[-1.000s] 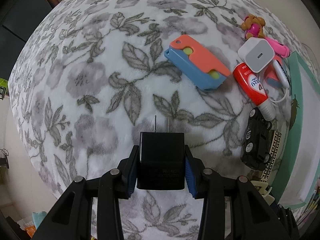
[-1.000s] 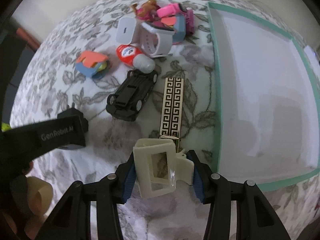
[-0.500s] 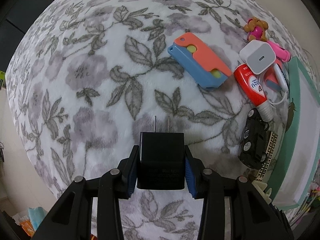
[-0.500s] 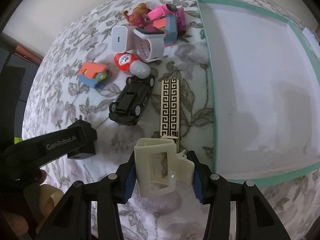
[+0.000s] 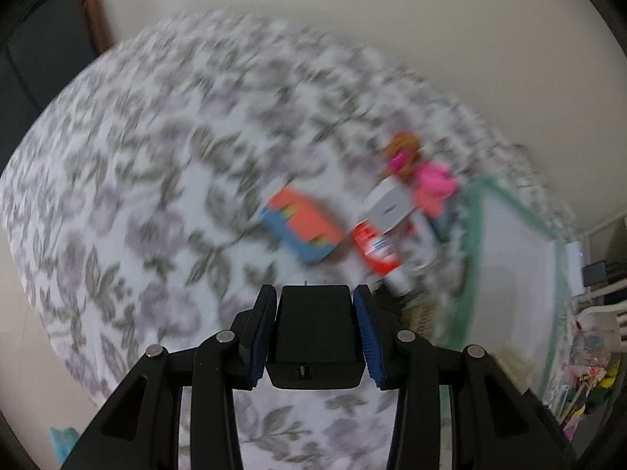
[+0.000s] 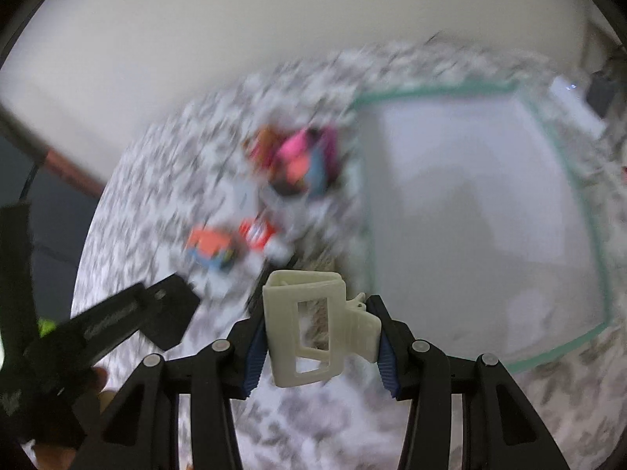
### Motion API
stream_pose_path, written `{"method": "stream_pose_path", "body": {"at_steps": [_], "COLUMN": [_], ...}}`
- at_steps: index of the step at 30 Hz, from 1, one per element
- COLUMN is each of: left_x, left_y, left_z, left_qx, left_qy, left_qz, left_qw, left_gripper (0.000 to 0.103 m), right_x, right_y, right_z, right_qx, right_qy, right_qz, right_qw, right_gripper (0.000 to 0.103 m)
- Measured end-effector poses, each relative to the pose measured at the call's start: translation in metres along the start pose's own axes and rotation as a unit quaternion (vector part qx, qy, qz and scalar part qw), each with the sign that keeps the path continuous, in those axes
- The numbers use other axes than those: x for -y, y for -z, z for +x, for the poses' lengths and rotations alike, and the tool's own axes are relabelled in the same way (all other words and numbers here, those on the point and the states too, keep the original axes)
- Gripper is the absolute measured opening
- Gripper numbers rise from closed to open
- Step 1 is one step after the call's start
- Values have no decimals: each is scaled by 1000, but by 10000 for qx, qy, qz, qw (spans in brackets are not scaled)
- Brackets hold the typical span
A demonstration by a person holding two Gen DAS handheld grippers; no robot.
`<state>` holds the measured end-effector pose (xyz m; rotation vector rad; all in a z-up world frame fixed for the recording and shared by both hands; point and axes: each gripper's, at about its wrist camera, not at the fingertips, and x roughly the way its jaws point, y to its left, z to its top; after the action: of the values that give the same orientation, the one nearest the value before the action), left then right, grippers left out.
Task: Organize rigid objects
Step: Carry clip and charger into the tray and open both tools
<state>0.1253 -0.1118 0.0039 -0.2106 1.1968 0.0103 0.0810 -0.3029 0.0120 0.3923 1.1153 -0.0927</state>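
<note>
My left gripper is shut on a black plug adapter, held well above the floral cloth with its prongs pointing away. A cream hair claw clip sits clamped in my right gripper, also lifted off the cloth. To the right lies a white tray with a green rim, seen too in the left wrist view as the tray. Both views are blurred. In the right wrist view the left gripper with its adapter shows at lower left.
A cluster stays on the cloth left of the tray: an orange and blue toy, a red tube, a white charger, pink toys. A wall stands behind the table; shelves with clutter are at the right.
Both grippers have risen and tilted up, so the cloth and the objects look smaller and farther, and the wall has come into view. Each keeps its hold; the scene is now motion-blurred.
</note>
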Motion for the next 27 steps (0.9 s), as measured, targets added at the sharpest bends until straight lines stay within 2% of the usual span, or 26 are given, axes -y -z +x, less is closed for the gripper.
{"method": "stream_pose_path", "body": {"at_steps": [3,5,9,12,18,21,27], "left_x": [27,51,99,133,182,199,213], "left_y": [-6,-10,-14,-11,-4,2,8], "left_z": [-5,-5,9,19,50,60,78], "left_qx": [134,158,76,16,-64,-89,-136], "left_qy": [59,113,219,256,229,166,52], "left_qz": [283,488,840,1113,1544,1777,1908], "left_qw": [9995,9986,9962,9935,9877,9839,9815], "left_gripper": [42,42,42,42,42,42,42], "right_x": [19,35,63,89,134,145,163], "right_y": [-16,-23,-35,-46,-52,-52,-52], "right_z": [-13,-17,-10,-8,1,8,18], "right_qx": [380,508,439,416,350,324,239], "right_qy": [447,928,1145,1459,1853,1893,2162], "right_qz": [201,262,514,596,888,913,966], "right_qw": [9981,9940,9911,9866,9780,9771,9713], "right_gripper": [50,50,50,50,50,50,50]}}
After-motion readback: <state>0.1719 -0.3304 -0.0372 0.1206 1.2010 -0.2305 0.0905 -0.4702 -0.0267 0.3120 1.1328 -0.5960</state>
